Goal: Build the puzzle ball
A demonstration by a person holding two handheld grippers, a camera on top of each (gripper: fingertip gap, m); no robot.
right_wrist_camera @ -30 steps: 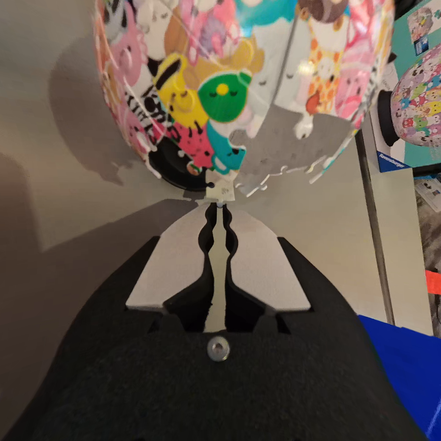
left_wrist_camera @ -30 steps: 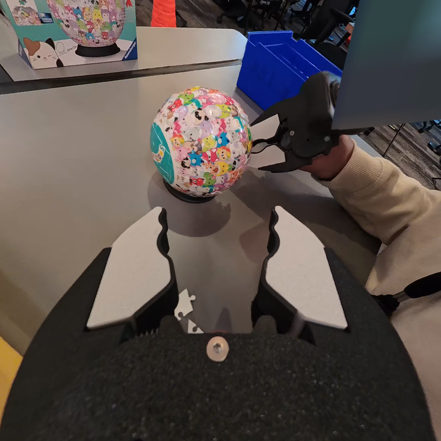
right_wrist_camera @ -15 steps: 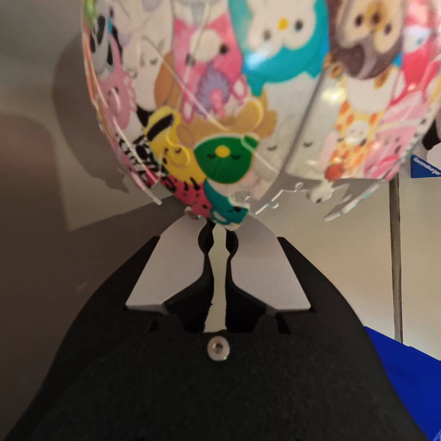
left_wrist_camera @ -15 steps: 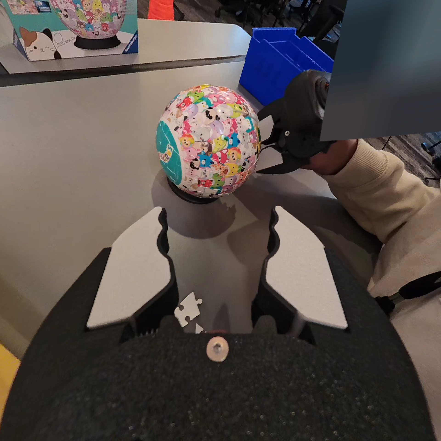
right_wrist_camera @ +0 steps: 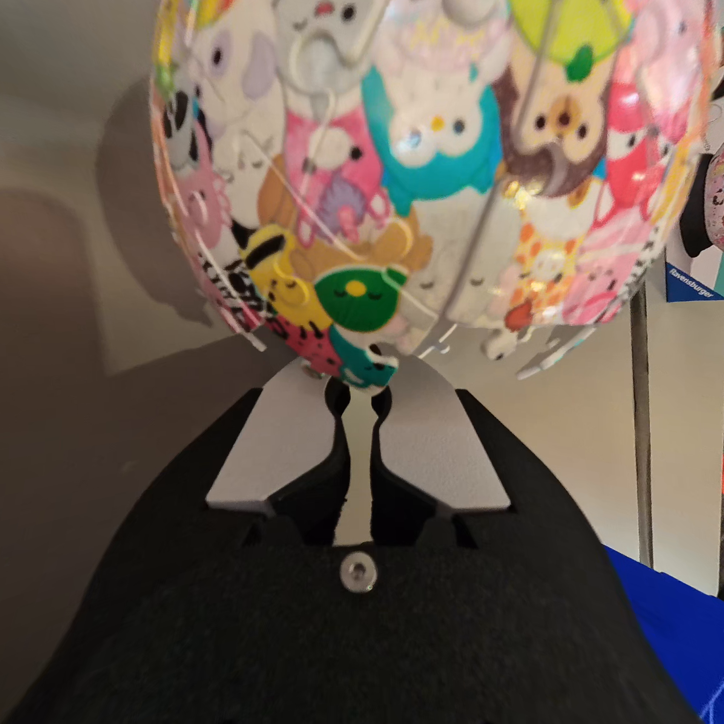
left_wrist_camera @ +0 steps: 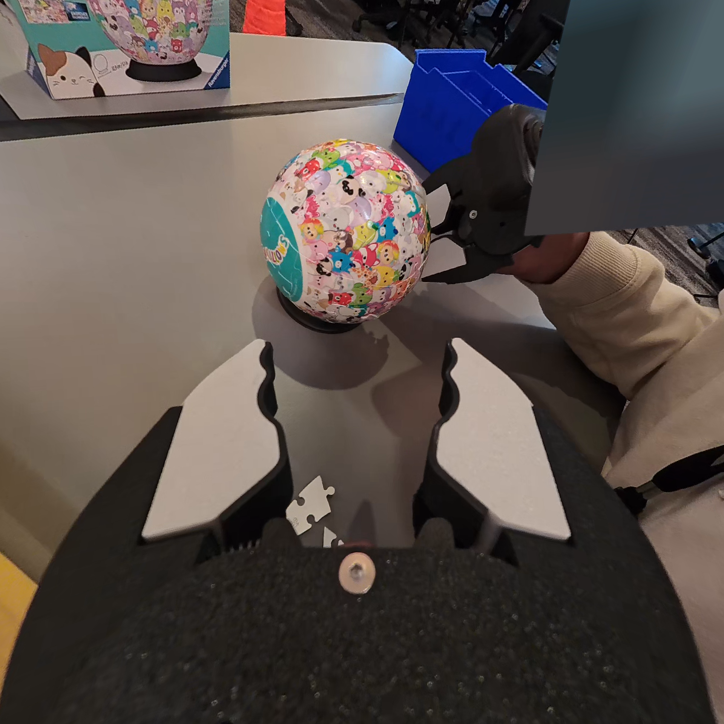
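The left gripper (left_wrist_camera: 358, 354) hung wide open above loose puzzle pieces (left_wrist_camera: 309, 505), bare grey table (left_wrist_camera: 117, 254) ahead. Beyond, the puzzle ball (left_wrist_camera: 344, 231) sat on its black stand (left_wrist_camera: 313, 319). The right gripper (right_wrist_camera: 358, 386), nearly closed, pinched a piece (right_wrist_camera: 368, 368) against the ball's jagged unfinished edge; a blue bin (left_wrist_camera: 454, 105) stood behind.

grey table (left_wrist_camera: 117, 235) | second table (left_wrist_camera: 313, 66) behind | dark wood floor (left_wrist_camera: 666, 243)

I see a glossy puzzle ball (left_wrist_camera: 344, 235) catching highlights, on a smooth matt grey worktop (left_wrist_camera: 117, 235). My left gripper (left_wrist_camera: 356, 376) looks grainy matt black, with a shiny metal screw (left_wrist_camera: 356, 572).
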